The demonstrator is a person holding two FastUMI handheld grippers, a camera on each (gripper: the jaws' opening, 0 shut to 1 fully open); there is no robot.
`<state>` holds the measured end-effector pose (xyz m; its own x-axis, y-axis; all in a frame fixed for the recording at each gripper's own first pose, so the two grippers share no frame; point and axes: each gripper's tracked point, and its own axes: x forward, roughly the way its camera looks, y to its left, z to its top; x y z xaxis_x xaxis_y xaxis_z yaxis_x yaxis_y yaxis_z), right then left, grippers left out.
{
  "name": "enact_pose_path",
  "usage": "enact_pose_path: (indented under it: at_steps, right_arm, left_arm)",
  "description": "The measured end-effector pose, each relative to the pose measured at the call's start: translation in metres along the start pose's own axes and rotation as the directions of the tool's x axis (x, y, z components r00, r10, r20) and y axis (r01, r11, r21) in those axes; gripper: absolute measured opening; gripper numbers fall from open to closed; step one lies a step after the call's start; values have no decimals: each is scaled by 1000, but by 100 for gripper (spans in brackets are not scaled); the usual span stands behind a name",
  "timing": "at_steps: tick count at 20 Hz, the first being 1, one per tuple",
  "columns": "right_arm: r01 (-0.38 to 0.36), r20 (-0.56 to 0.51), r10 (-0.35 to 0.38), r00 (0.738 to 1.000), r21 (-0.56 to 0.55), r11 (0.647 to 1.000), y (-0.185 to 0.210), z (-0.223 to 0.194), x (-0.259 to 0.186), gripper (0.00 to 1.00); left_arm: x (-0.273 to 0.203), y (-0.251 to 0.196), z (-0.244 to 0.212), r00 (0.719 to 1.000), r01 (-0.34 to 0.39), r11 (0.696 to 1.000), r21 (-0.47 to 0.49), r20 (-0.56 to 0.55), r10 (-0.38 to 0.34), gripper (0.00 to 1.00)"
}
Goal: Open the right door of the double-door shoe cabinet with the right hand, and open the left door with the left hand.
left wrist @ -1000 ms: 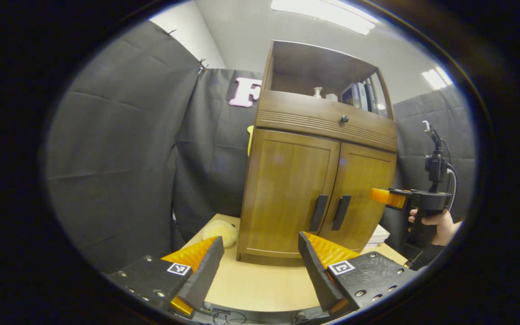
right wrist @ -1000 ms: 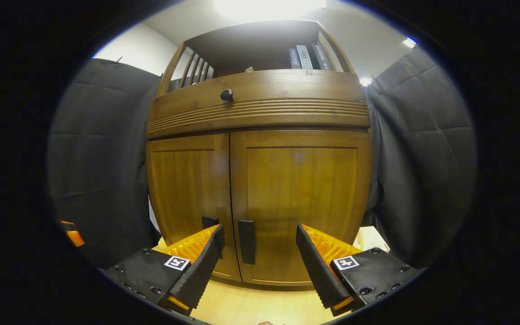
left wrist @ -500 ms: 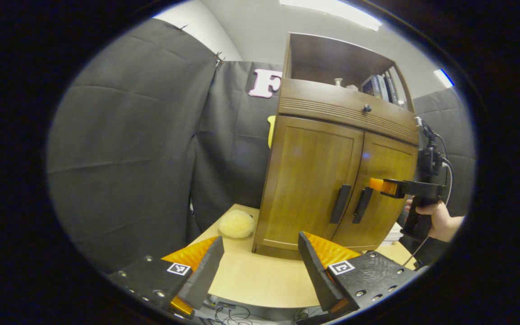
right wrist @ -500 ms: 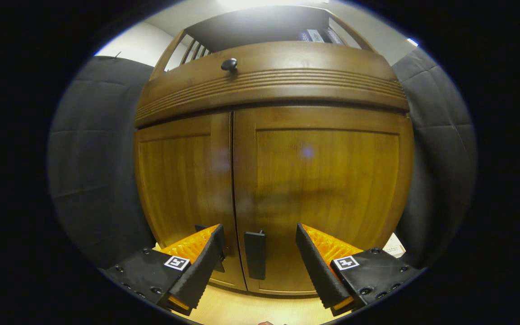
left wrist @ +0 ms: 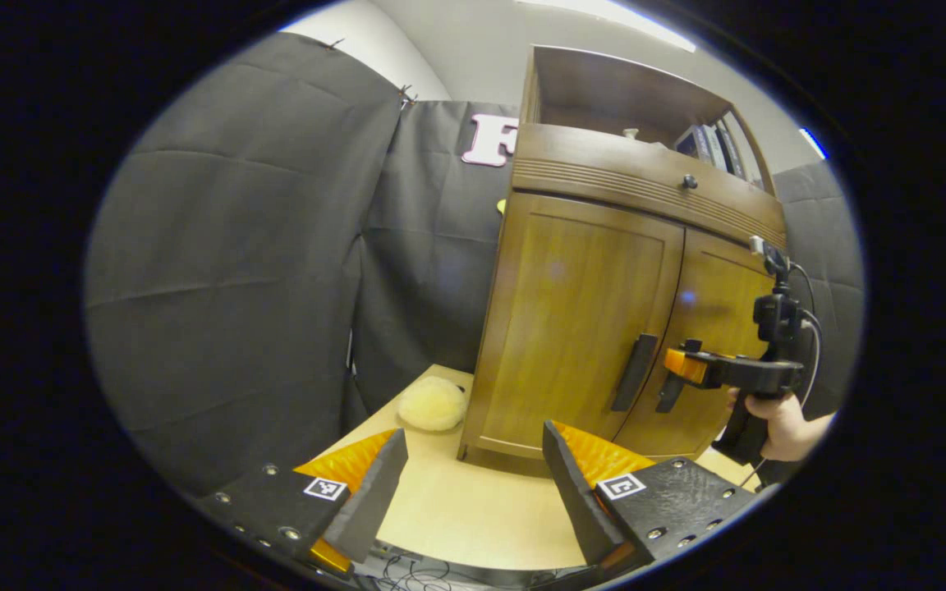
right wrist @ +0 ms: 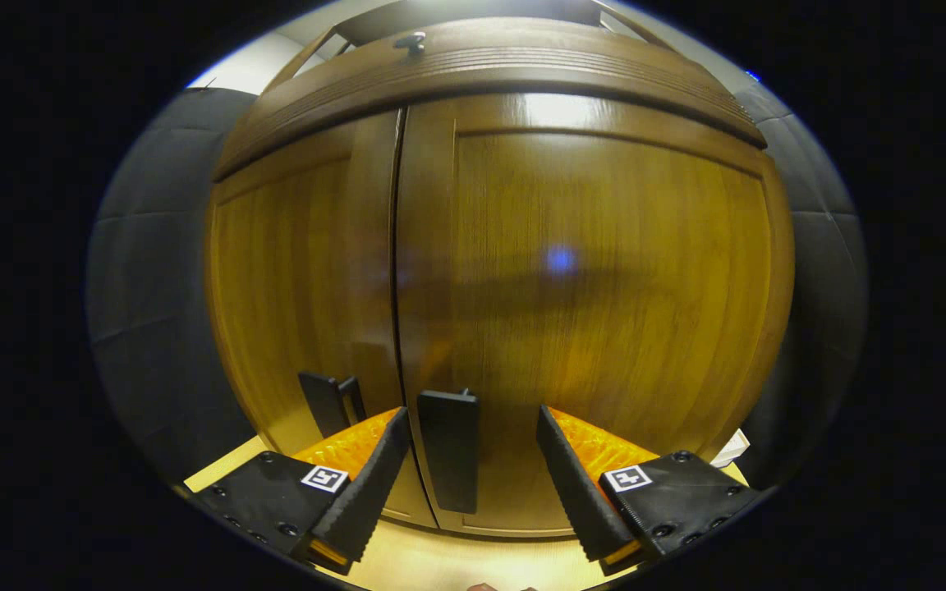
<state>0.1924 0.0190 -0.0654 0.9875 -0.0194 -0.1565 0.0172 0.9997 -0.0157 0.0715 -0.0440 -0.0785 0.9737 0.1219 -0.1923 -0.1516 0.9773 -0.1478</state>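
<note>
Two doors (right wrist: pixel 588 312) staying closed, two handles (right wrist: pixel 449 447); right claw (right wrist: pixel 469 472) spreading around one handle, left claw (left wrist: pixel 473 484) gaping.

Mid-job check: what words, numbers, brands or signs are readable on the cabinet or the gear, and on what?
No text reads clearly.
Book spines on the cabinet top shelf: too small and blurred.
Square tags on the left gripper: black-and-white patterns, no words.
White packet beside the cabinet: print too small.
</note>
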Motion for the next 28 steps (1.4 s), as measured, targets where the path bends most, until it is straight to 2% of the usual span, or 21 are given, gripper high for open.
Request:
enact_pose_path:
  at_steps: [1, 3, 7, 11, 13, 14, 17, 19, 20, 28]
  right_arm:
    - [-6, 13, 6, 1000, 2, 1000, 2, 0, 1, 93]
    - [-20, 21, 20, 1000, -20, 1000, 10, -2, 2, 81]
    - [-38, -14, 38, 999, 32, 999, 16, -7, 4, 36]
    - [-82, 4, 82, 997, -9, 997, 17, -9, 6, 30]
    - [-111, -3, 111, 994, 16, 994, 18, -8, 5, 23]
    - [-121, -6, 121, 993, 34, 992, 18, -8, 5, 24]
    - [-160, -16, 160, 987, 11, 987, 20, -8, 4, 10]
    - [-158, -21, 157, 987, -1, 988, 19, -8, -1, 13]
    - [-153, -18, 153, 988, -2, 988, 19, -3, -1, 9]
    - [-142, -23, 142, 990, 9, 990, 20, 5, -5, 12]
  left_arm:
    - [2, -6, 2, 1000, 6, 1000, 5, 6, -6, 94]
    - [6, -15, 6, 1000, 15, 1000, 17, 13, -16, 94]
    - [4, -24, 4, 1000, 20, 999, 43, 4, -21, 94]
    - [-3, -27, -1, 999, 34, 999, 33, -9, -34, 94]
    - [-8, -31, -6, 998, 54, 998, 38, -19, -53, 94]
    - [-9, -31, -7, 998, 55, 997, 45, -25, -54, 94]
    - [-12, -34, -8, 997, 72, 996, 46, -22, -71, 94]
    - [-14, -38, -5, 996, 93, 995, 38, -12, -92, 94]
    - [-15, -39, -2, 995, 103, 994, 41, -8, -103, 94]
    - [-12, -43, 2, 987, 159, 985, 66, -4, -159, 94]
